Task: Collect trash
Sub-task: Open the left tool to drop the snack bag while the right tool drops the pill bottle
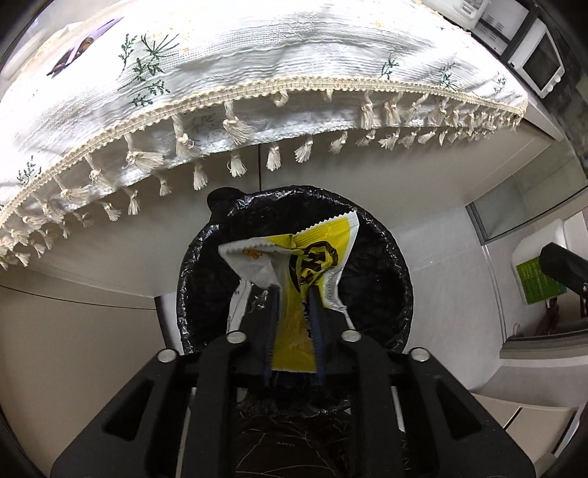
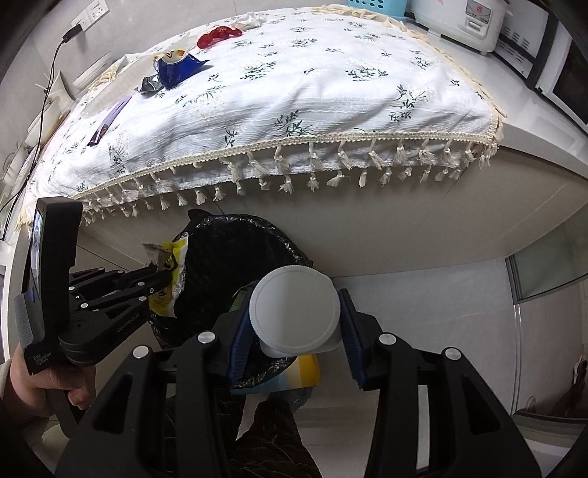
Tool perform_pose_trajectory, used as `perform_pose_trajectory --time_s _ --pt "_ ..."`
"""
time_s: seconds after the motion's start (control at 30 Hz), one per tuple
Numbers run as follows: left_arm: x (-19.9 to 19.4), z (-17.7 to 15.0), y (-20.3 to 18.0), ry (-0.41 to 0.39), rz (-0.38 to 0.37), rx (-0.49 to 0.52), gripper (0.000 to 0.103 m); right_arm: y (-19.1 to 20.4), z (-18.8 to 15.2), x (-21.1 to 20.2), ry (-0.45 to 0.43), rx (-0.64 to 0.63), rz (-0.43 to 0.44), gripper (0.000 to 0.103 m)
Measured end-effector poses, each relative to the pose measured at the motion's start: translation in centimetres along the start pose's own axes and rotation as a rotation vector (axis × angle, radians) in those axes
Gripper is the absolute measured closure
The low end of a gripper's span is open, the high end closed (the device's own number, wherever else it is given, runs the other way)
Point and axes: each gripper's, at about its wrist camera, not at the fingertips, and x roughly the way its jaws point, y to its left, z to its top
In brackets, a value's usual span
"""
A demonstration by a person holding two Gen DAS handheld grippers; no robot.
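Still ahead of you on the tablecloth: blue wrapper, red wrapper, dark scrap. Over the lined bin, your right gripper clamps a white-capped bottle; your left gripper, jaws slightly parted, has the yellow wrapper between them.

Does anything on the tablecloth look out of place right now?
Yes. Litter lies at the far left of the floral tablecloth: a torn blue wrapper, a crumpled grey scrap, a red wrapper and a purple packet.
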Motion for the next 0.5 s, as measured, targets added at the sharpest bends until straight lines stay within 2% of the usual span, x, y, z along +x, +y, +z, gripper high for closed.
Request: perform_pose_trajectory --time_s 0.07,0.17,0.23,0.3,0.33,0.4,0.47,0.5 --pt "-0.3 0.2 0.1 -0.009 -0.003 -0.005 0.079 0.1 0.2 0.1 -0.002 -0.002 0.005 0.062" --pt "-1.0 0.5 0.4 -0.03 -0.011 -0.015 0.064 0.4 0.5 0.1 -0.004 -0.008 0.011 0.062" --pt "-1.8 0.7 0.5 -0.05 -0.017 -0.017 0.059 0.7 0.8 0.2 -0.004 -0.013 0.015 0.062" --pt "-2.4 0.8 0.7 -0.064 -0.019 -0.023 0.046 1.0 1.1 0.3 -0.004 -0.018 0.02 0.062" --pt "-2.8 0.8 1.0 -0.069 -0.022 -0.029 0.044 1.2 1.2 0.4 -0.004 -0.022 0.023 0.062" --pt "-3.4 1.0 1.5 -0.079 -0.02 -0.046 0.03 1.5 1.6 0.6 -0.006 -0.032 0.032 0.062" --pt "-4.1 1.1 1.8 -0.096 -0.025 -0.056 0.027 2.0 1.9 0.7 -0.007 -0.043 0.039 0.062" --pt "-4.3 1.1 2.1 -0.101 -0.024 -0.058 0.022 2.3 2.1 0.8 -0.007 -0.049 0.042 0.062"
